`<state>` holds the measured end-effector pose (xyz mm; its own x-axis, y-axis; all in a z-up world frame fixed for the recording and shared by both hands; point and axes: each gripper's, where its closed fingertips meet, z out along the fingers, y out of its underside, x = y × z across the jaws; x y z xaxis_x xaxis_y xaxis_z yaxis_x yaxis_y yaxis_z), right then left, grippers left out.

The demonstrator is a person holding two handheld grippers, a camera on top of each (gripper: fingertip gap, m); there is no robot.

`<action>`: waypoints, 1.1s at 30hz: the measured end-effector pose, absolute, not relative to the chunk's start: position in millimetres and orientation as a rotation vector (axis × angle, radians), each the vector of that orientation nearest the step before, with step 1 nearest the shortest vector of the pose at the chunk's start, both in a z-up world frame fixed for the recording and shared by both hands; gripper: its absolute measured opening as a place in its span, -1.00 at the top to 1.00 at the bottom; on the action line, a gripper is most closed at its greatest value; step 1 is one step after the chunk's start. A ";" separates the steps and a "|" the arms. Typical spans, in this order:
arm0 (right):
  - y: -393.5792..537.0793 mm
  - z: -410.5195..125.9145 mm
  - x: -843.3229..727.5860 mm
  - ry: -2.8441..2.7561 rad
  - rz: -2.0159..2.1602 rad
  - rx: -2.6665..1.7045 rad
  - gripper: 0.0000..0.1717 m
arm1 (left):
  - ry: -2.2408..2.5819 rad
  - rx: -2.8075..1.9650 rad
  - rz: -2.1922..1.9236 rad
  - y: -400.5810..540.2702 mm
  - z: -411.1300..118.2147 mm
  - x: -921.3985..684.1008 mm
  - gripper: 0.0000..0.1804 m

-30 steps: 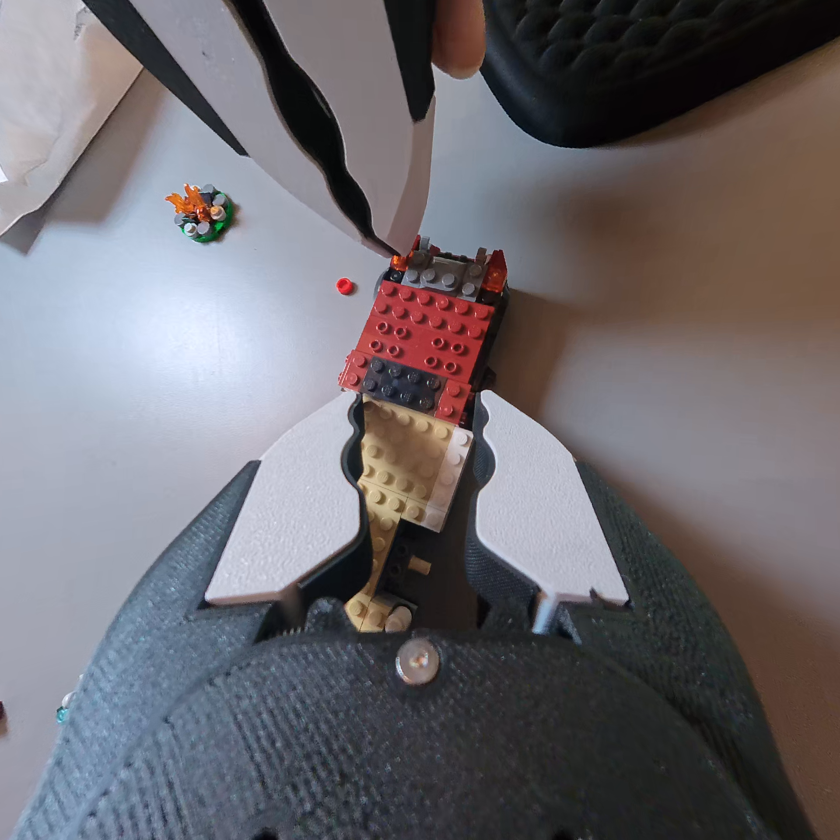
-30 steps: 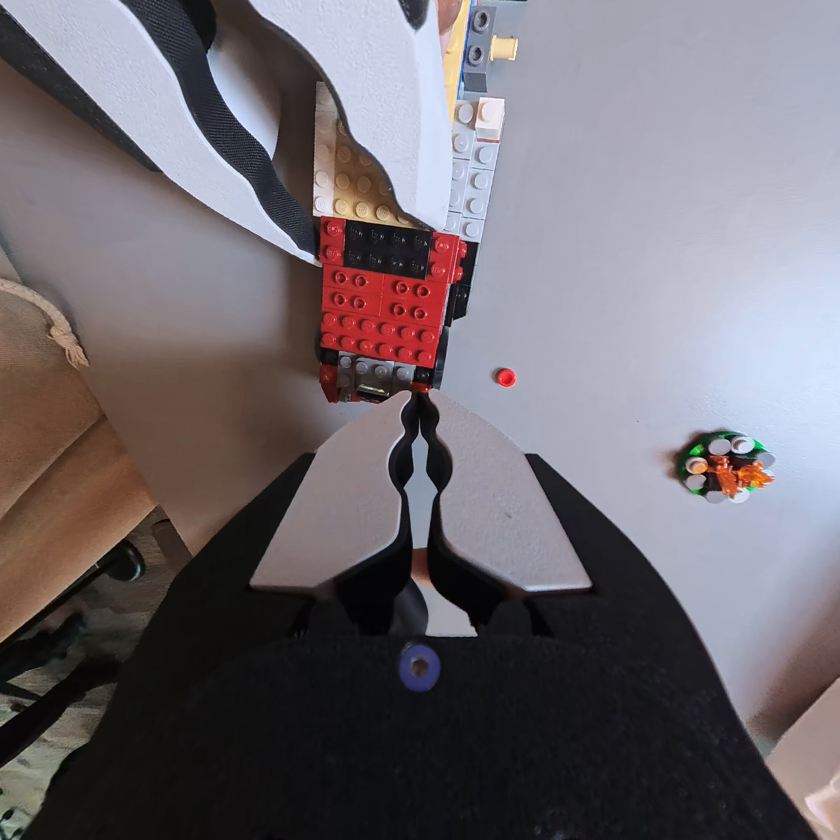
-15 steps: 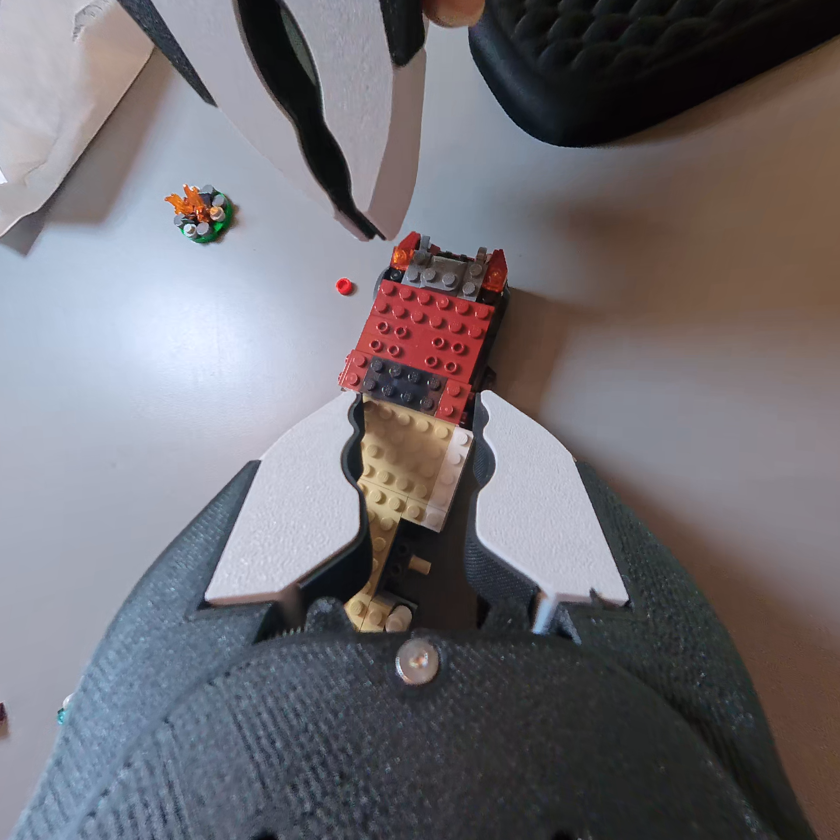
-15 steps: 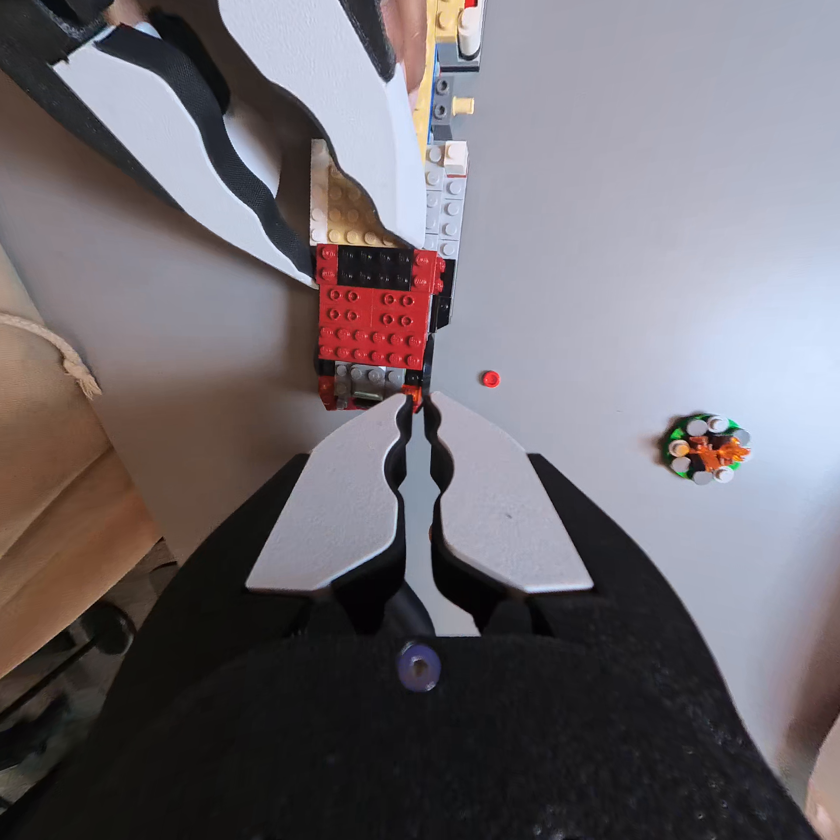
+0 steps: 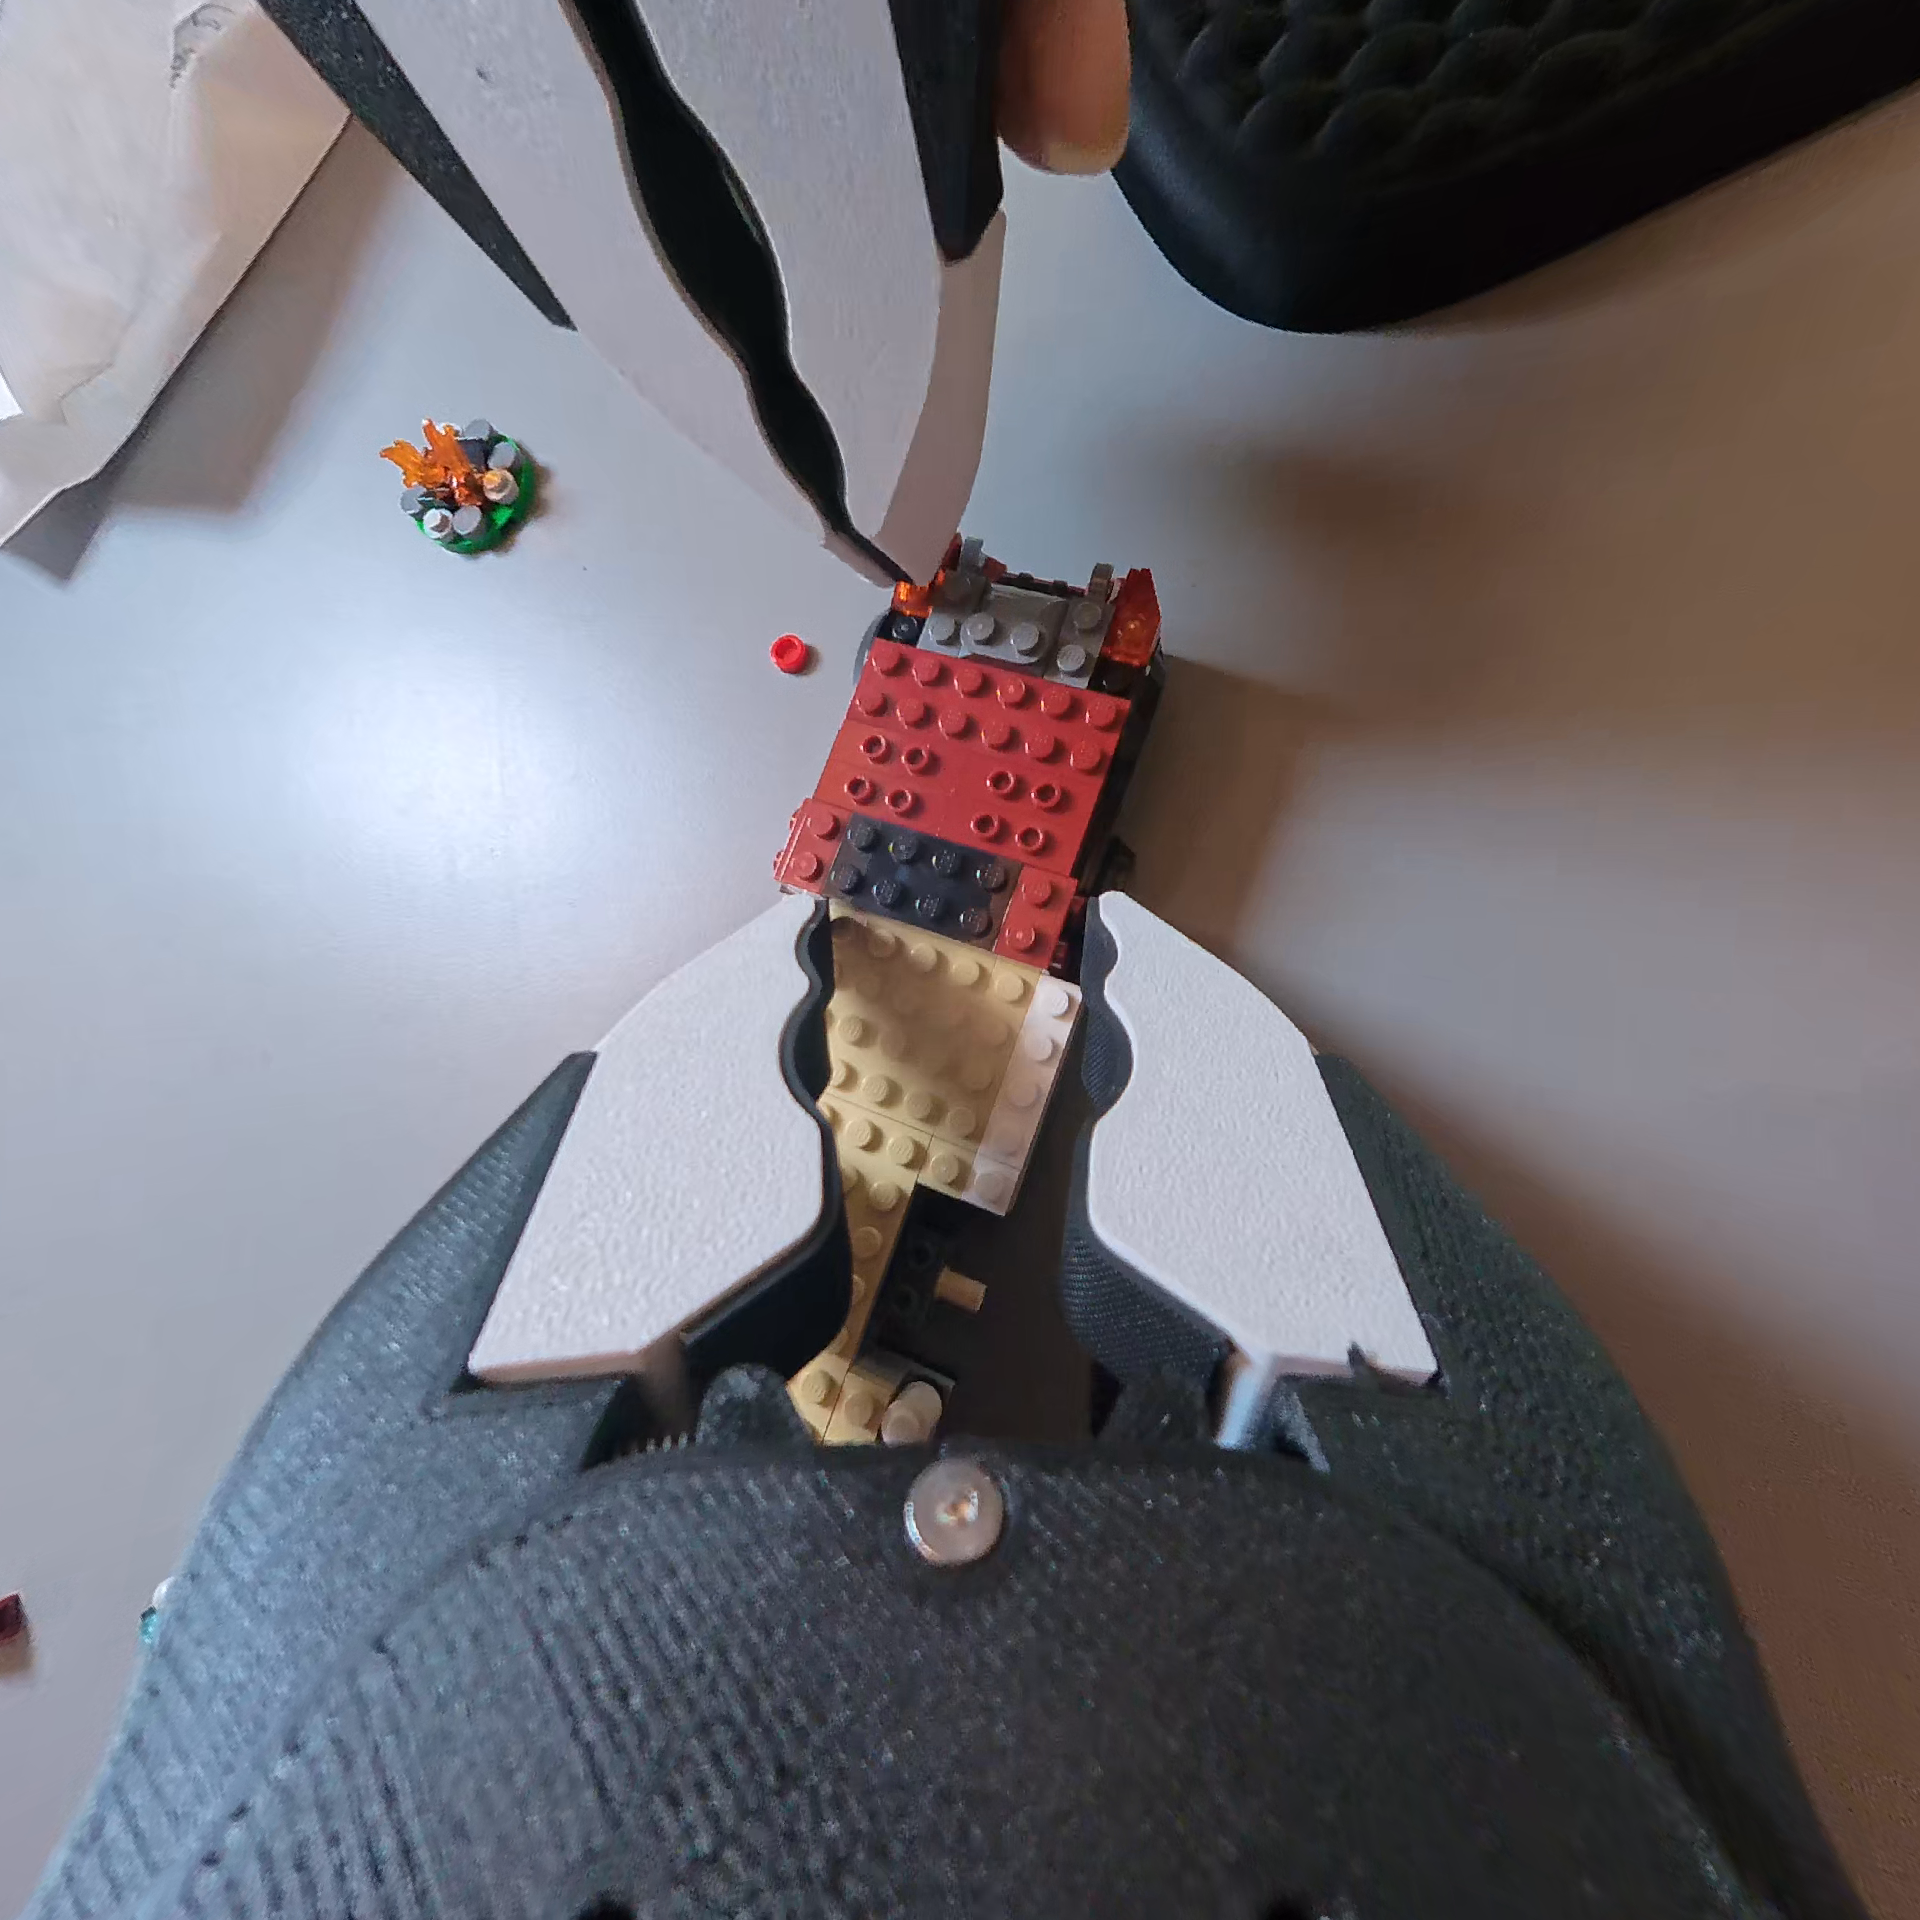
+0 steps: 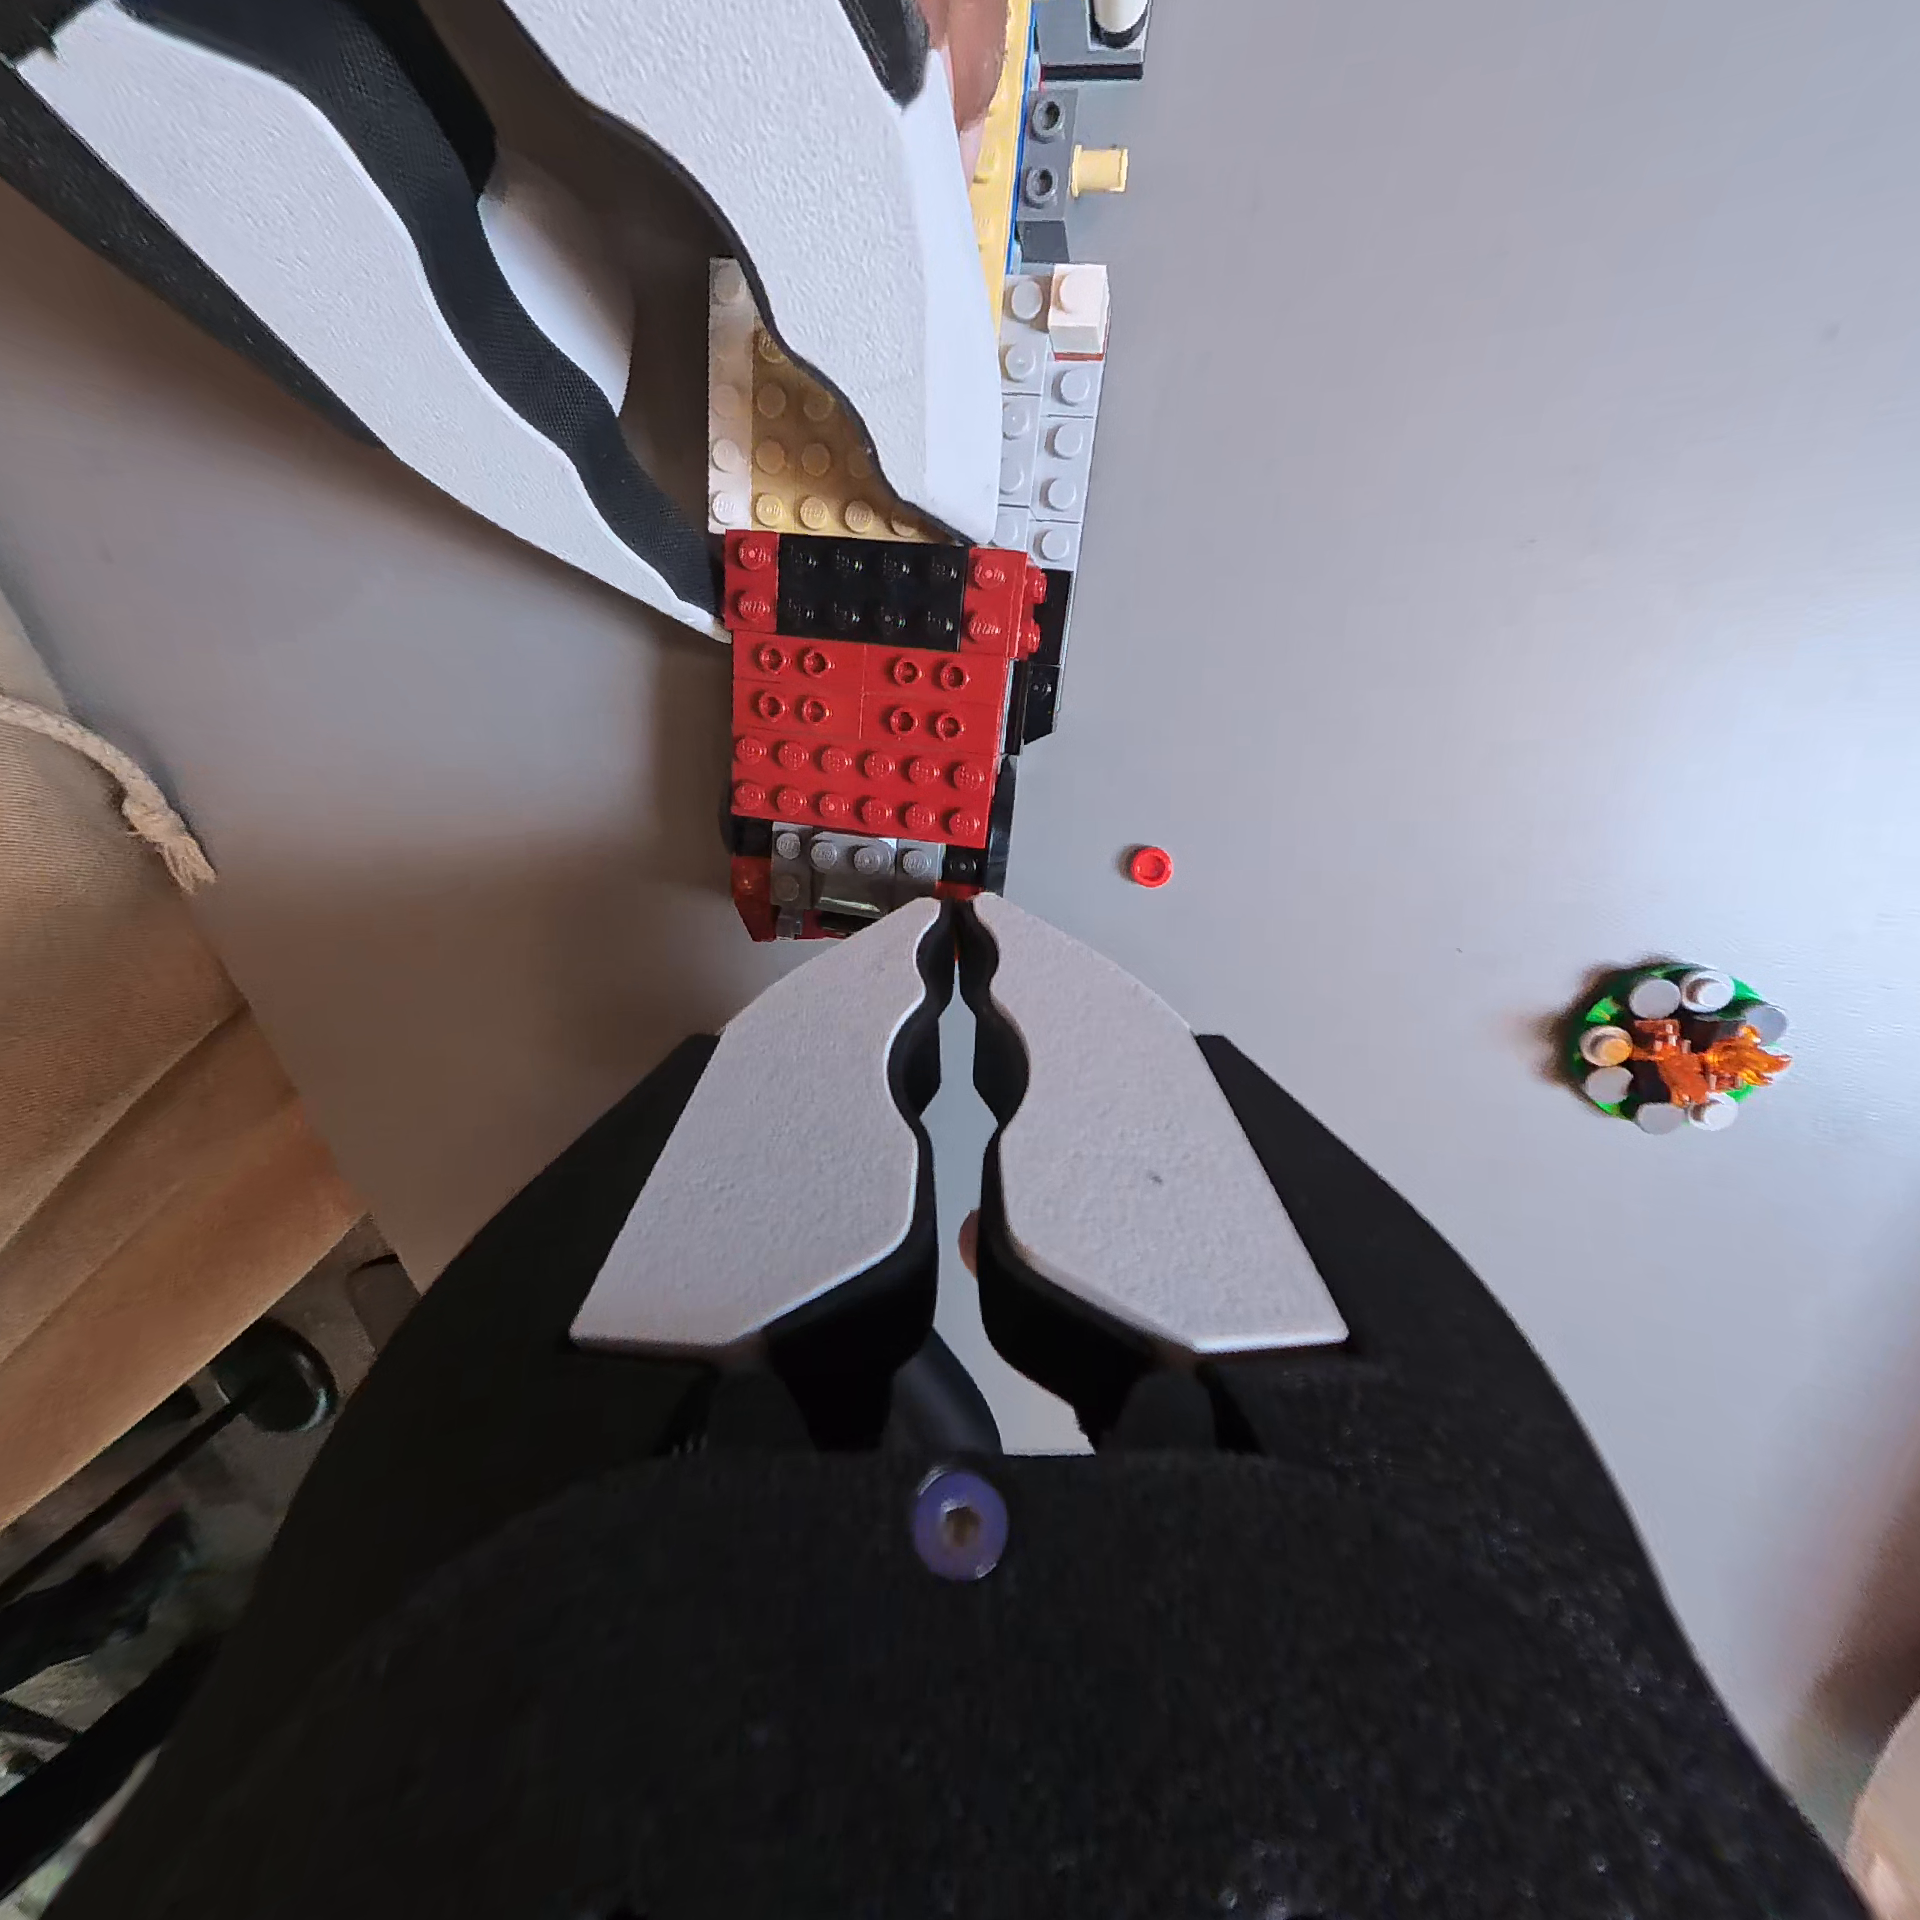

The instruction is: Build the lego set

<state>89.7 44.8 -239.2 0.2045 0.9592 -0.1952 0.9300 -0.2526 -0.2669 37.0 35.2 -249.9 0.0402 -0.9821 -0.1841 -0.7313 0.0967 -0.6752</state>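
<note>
Left wrist view: your left hand-held gripper (image 5: 940,914) is clamping the tan studded rear of a brick-built vehicle (image 5: 966,758), its white textured fingers (image 5: 707,1122) pressing on both flanks. The model is lying on the smooth grey desk (image 5: 312,831), red studded plates and a grey nose pointing away. At that nose your right hand-held gripper (image 6: 956,912) is pinching shut on a small translucent orange piece (image 5: 914,594). Beyond are sitting a loose red round stud (image 5: 790,652), a green round plate with orange flames (image 5: 462,488), white paper (image 5: 125,208) and a black padded case (image 5: 1507,156).
</note>
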 end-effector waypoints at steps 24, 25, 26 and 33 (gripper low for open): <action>40.9 -240.1 91.3 -2.105 0.361 -2.273 0.98 | 1.750 -1.665 -0.523 32.8 -249.9 36.2 0.49; 41.0 -240.0 90.6 -2.093 0.382 -2.288 0.98 | 1.751 -1.662 -0.524 32.8 -249.9 36.1 0.49; 41.0 -239.9 89.9 -2.075 0.397 -2.286 0.99 | 1.752 -1.661 -0.525 32.8 -249.9 35.9 0.49; 45.4 -232.9 87.3 -1.936 0.507 -2.199 0.76 | 1.758 -1.657 -0.524 32.6 -249.6 36.6 0.49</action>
